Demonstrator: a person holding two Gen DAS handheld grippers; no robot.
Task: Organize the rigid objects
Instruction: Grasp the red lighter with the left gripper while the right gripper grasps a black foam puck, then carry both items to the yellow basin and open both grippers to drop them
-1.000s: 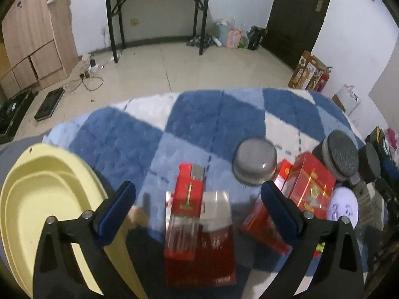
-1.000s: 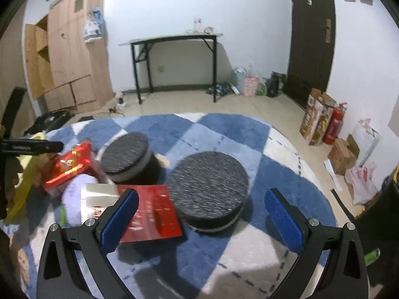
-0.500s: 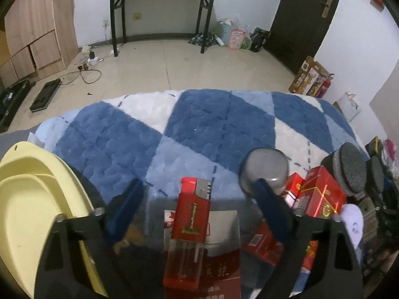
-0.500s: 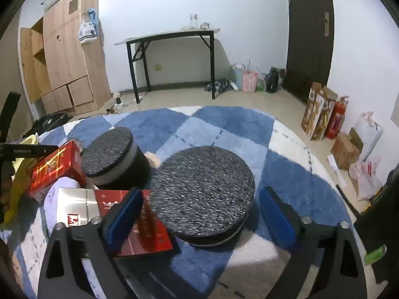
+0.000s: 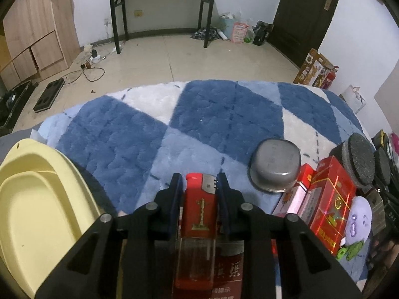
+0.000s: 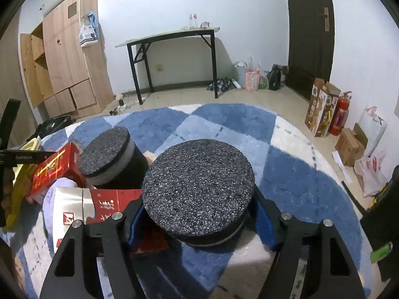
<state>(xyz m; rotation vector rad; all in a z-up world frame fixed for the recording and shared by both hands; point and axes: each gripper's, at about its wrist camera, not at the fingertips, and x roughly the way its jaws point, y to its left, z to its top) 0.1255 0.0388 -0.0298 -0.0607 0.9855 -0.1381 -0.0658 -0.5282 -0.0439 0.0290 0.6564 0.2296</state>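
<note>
On my left wrist cam, off to the far left of the tool there's the pale yellow plastic tray (image 5: 37, 214), well apart from everything else. Dead centre, the left gripper (image 5: 198, 186) has its two blue-padded jaws pinched onto the red plastic lighter with the clear bottom half (image 5: 198, 226), one pad on each long side, metal top sticking out past the tips. The lighter sits over a flat red cigarette pack with a silver end (image 5: 225, 271) that peeks out underneath the tool. Just right of the tips there's an upturned grey metal bowl (image 5: 275, 165) on the blue and white checked fluffy rug (image 5: 139, 134), and right beside that a shiny red carton with gold print (image 5: 333, 204), then a small purple plush toy with a face (image 5: 359, 219).

Over on the right wrist cam, that same red carton (image 6: 53, 169) is out to the left of the tool, next to a smaller black round tin with a speckled grey lid (image 6: 112, 157). Straight ahead, the right gripper (image 6: 200, 214) has its blue pads pressed against both sides of the big black round tin with the speckled grey lid (image 6: 199, 189), which rests on the rug. Can't tell how firm that grip is, but both pads look to be touching it.
</note>
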